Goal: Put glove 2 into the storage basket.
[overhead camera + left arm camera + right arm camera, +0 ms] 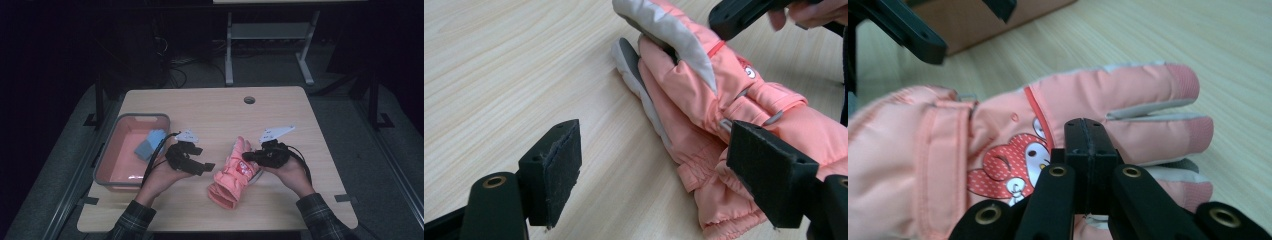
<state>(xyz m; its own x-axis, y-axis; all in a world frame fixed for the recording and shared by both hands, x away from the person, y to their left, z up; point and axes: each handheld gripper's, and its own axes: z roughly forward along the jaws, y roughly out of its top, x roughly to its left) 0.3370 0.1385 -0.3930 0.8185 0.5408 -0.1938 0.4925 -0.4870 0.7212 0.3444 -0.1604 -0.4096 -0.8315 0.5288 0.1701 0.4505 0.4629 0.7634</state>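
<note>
The pink glove (233, 172) lies on the tabletop (215, 107) between the two hands, its fingers pointing to 12 o'clock. The right claw (248, 156) is pressed together at the glove's 3 o'clock edge; whether it pinches fabric I cannot tell. The left claw (209, 167), at 9 o'clock just beside the glove, stands apart and holds nothing. A pink tub (112, 160) with a blue cloth (150, 144) sits farther at 9 o'clock.

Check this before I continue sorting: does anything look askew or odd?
Nothing damaged or spilled. The pink gloves lie stacked slightly askew on the table, one poking out beneath the other.
</note>
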